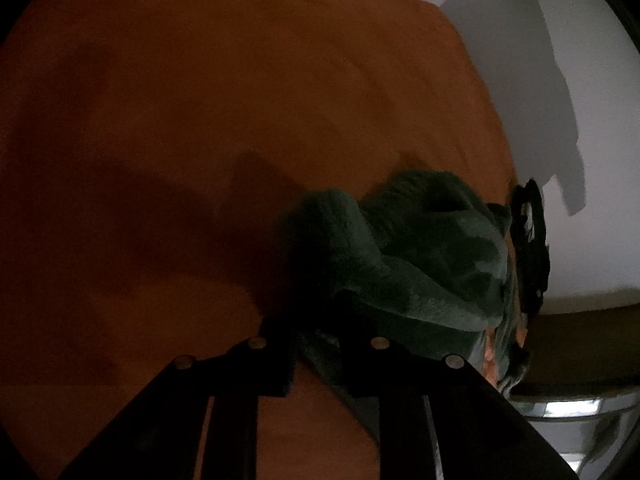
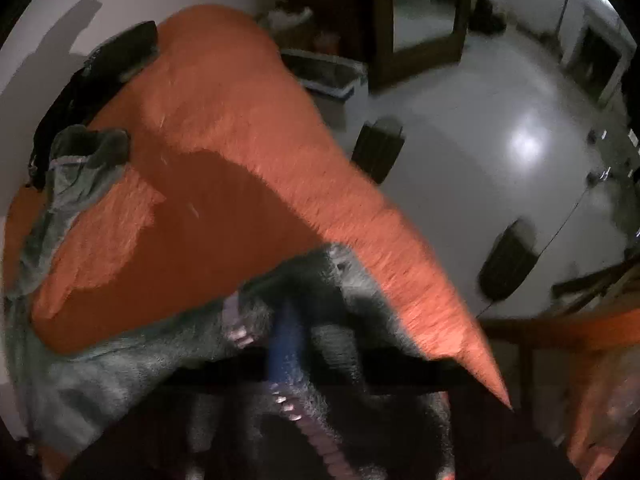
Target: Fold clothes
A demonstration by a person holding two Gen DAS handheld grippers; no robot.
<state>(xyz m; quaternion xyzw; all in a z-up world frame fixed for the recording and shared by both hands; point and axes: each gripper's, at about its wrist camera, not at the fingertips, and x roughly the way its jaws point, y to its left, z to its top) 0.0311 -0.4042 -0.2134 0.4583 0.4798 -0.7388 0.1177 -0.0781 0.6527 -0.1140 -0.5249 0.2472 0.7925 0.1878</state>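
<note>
Your left gripper (image 1: 316,344) has its jaws nearly together on a fold of the dark green fleece garment (image 1: 400,248), which lies bunched on the orange bedcover (image 1: 200,120). Your right gripper (image 2: 288,364) is blurred; its jaws read as closed, fleece and zip (image 2: 312,428) around them, though grip cannot be confirmed. Steady both hands, confirm hold on matching edges, then draw the cloth taut before folding.
</note>
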